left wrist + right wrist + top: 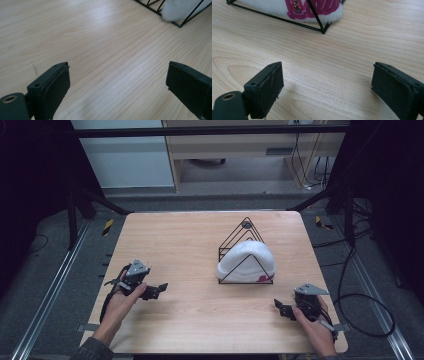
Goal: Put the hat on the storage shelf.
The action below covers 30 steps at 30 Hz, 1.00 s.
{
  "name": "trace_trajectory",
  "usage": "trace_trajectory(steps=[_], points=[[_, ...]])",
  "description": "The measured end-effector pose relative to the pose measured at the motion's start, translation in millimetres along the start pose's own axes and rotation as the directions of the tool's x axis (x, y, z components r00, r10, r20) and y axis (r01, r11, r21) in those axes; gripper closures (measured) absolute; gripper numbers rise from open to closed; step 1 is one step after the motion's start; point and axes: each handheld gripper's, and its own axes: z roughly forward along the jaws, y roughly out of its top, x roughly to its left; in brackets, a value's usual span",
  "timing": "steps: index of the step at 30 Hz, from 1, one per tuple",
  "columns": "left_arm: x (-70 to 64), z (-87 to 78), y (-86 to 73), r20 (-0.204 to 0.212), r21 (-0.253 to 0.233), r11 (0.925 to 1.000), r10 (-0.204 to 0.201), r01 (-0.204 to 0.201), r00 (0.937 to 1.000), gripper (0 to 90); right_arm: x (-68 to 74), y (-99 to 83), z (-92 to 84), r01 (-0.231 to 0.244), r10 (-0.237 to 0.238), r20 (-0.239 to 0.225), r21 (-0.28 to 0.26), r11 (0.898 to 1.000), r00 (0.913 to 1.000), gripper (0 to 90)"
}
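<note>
A black wire rack (240,240) of triangular frames stands right of the table's middle, with a white fluffy item (247,260) bearing pink lettering (322,6) lying inside it. My left gripper (159,289) rests open at the table's left, well clear of the rack, whose corner (180,24) shows at the top right of the left gripper view. My right gripper (281,309) is open near the front right edge, just in front of the rack's near corner (323,31). Nothing sits between either pair of jaws.
The wooden table (185,250) has a metal frame around it. Black struts (95,200) stand at both back corners, and cables (360,295) trail on the floor to the right. A cabinet (235,145) stands behind.
</note>
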Motion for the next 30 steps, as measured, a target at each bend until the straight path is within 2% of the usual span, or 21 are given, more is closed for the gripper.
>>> trace_trajectory(steps=[3, 9, 17, 18, 26, 30], points=[[5.4, -2.0, -12.5, -0.017, 0.021, 0.9998, 0.001, -0.001, 0.9999, 4.8, -2.4, 1.6, 0.8, 0.000, 0.000, 0.001, 0.007, 1.000, 1.0000, 10.5], [20.8, -5.0, -35.1, -0.049, 0.043, 0.9981, -0.042, 0.044, 0.9979, 4.8, -9.1, 6.9, 3.5, -0.013, 0.013, 0.010, 0.010, 1.000, 0.9999, 10.4], [43.5, -6.3, -55.5, -0.093, 0.050, 0.9923, -0.108, 0.113, 0.9898, 4.7, -13.8, 8.0, 8.1, -0.024, 0.023, 0.034, 0.023, 0.999, 0.9992, 9.7], [45.3, -6.8, -57.1, -0.097, 0.050, 0.9917, -0.113, 0.118, 0.9889, 4.8, -14.2, 8.2, 7.9, -0.038, 0.037, 0.033, 0.026, 0.999, 0.9988, 9.7], [50.7, -5.4, -65.0, -0.108, 0.054, 0.9900, -0.124, 0.130, 0.9864, 4.5, -16.8, 8.4, 9.8, -0.056, 0.054, 0.041, 0.029, 0.998, 0.9977, 9.3], [49.4, -4.5, -65.0, -0.111, 0.063, 0.9901, -0.118, 0.125, 0.9868, 4.5, -17.6, 8.6, 10.6, -0.044, 0.043, 0.051, 0.030, 0.999, 0.9978, 9.1]])
